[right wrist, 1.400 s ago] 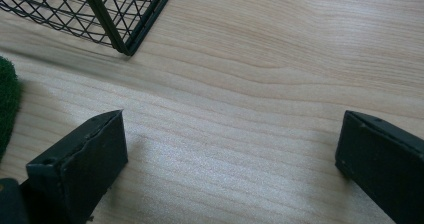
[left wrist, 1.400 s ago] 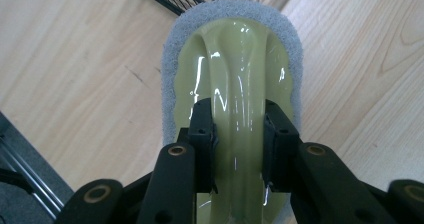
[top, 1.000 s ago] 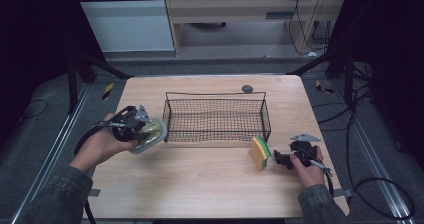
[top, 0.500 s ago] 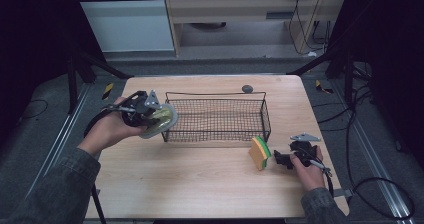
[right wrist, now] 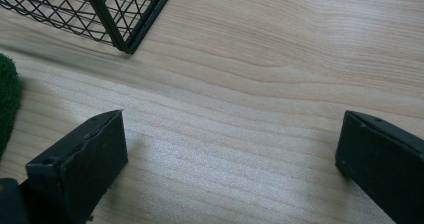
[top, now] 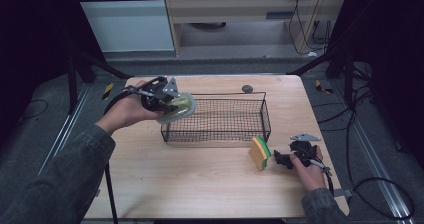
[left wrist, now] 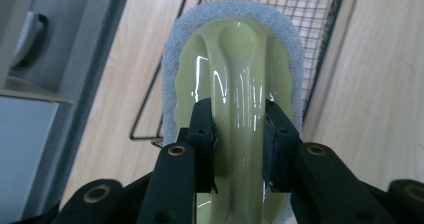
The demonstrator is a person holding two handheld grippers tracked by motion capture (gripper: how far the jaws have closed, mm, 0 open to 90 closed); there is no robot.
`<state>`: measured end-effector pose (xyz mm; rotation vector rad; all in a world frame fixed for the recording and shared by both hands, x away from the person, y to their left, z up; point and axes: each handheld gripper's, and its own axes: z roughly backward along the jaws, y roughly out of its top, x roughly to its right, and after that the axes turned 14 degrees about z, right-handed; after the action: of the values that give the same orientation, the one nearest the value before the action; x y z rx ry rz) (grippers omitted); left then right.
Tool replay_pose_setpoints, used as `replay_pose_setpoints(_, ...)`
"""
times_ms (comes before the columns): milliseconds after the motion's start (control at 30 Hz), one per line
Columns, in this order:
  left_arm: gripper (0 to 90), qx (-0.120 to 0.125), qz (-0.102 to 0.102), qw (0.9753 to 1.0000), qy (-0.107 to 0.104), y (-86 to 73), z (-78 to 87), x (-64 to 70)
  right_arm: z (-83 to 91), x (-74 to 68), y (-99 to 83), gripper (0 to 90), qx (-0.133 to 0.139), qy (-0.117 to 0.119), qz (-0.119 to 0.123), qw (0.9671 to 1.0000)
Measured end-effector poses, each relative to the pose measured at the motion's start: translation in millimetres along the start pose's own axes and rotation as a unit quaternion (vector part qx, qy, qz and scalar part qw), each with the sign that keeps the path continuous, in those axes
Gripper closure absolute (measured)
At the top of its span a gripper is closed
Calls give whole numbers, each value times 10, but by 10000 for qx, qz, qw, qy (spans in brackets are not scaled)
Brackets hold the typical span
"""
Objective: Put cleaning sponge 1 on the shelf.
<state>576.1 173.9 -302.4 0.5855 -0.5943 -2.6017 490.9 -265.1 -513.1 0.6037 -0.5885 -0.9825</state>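
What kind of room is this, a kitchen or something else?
Likely a lab recording booth, not a kitchen: a bare wooden table framed by dark stands, cables trailing over grey floor, and hand-held grippers working a wire basket.

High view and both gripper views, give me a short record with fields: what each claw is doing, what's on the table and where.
left claw: shut on scrubber, held over the basket's left end
right claw: open, holding nothing, low over the table
basket: black wire, mid-table
sponge: yellow and green, on edge, between basket and right claw, off the basket's right front corner
small dark object: behind the basket; cannot tell what it is
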Motion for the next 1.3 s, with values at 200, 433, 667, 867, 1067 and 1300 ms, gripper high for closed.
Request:
replay_pose_setpoints(200, 708, 67, -76, 9995, 292, 2, -7, 22, -1, 0, 0, 4, 2, -1, -1, 10000)
replay_pose_setpoints(433, 708, 53, -271, 9992, 276, 48, -34, 5, 0, 1, 0, 4, 3, 2, 3, 10000)
replay_pose_setpoints(667, 707, 66, -341, 9993, 158, 115, -213, -69, -1, 2, -1, 4, -1, 0, 17, 10000)
replay_pose_setpoints(867, 707, 18, -387, 9992, 139, 156, -280, -45, 0, 2, -1, 5, 0, 0, 18, 10000)
replay_pose_setpoints(1067, 707, -75, -523, 9985, 127, 185, -358, -19, -1, 2, 0, 4, 5, 8, 8, 10000)
replay_pose_setpoints(1300, 707, -104, -574, 9983, 77, 214, -448, -10, -1, 3, -1, 5, 0, 4, 20, 10000)
